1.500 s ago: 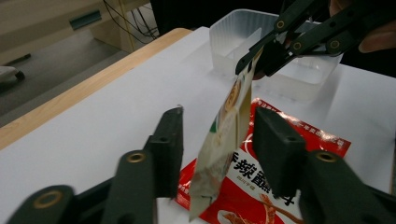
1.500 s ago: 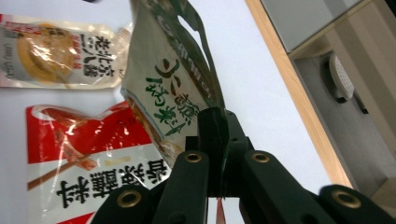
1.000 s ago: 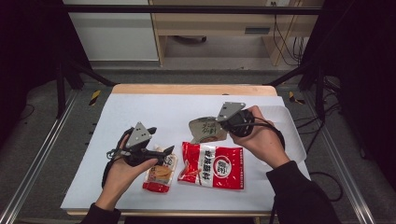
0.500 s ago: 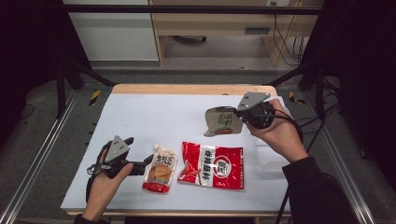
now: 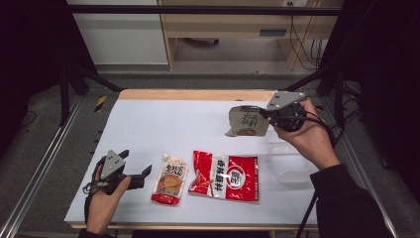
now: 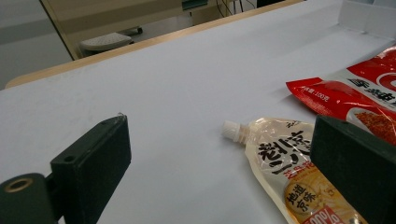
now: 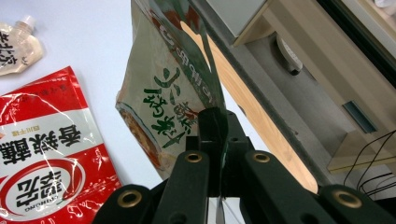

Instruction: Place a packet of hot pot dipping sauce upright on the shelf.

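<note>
The white table (image 5: 198,124) carries a red packet (image 5: 225,174) printed with white Chinese characters and "100", and beside it a spouted pouch (image 5: 170,178) reading "100%". A clear tub (image 5: 287,166) sits under the right hand-held gripper (image 5: 265,115), clamped on a beige sachet (image 5: 246,121) with green characters, held aloft. The left hand-held gripper (image 5: 141,173) gapes wide, empty, just beside the pouch.

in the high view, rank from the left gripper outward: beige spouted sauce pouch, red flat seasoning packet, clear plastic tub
1. Beige spouted sauce pouch: just right of the open left gripper.
2. Red flat seasoning packet: next to the right, beyond the pouch.
3. Clear plastic tub: farthest, at the table's right edge.
</note>
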Motion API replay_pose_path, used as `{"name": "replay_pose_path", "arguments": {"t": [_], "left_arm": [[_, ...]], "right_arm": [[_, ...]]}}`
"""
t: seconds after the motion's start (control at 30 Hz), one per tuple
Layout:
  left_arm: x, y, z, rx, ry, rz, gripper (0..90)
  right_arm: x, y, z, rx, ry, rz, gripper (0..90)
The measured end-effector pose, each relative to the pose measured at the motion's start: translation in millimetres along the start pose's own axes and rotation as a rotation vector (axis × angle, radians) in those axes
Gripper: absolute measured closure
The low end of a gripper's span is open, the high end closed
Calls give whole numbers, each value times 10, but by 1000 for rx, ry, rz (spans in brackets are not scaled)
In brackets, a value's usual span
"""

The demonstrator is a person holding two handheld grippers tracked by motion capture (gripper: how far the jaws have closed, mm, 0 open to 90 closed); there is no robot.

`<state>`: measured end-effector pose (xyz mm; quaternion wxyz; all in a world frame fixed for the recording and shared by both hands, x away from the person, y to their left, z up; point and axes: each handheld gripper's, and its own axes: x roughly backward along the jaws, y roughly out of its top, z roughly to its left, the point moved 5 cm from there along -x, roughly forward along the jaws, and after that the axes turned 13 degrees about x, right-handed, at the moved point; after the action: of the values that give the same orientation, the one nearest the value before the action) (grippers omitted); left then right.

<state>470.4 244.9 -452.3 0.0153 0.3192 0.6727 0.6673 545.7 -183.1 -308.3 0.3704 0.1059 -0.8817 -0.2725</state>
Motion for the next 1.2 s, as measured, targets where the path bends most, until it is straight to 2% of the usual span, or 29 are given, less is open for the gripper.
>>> {"name": "replay_pose_path", "arguments": {"t": [0.23,0.73,0.97,1.2], "left_arm": [[-6,-20,20,2,12,5,53],[-11,-27,44,5,23,5,53],[-11,-33,46,5,25,7,53],[-5,-45,61,8,33,9,53]], "right_arm": [[95,-62,-96,-6,-26,5,900],[240,-407,-387,-63,-89,39,900],[216,-557,-464,-78,-101,58,900],[93,-790,-564,-86,-104,93,900]]}}
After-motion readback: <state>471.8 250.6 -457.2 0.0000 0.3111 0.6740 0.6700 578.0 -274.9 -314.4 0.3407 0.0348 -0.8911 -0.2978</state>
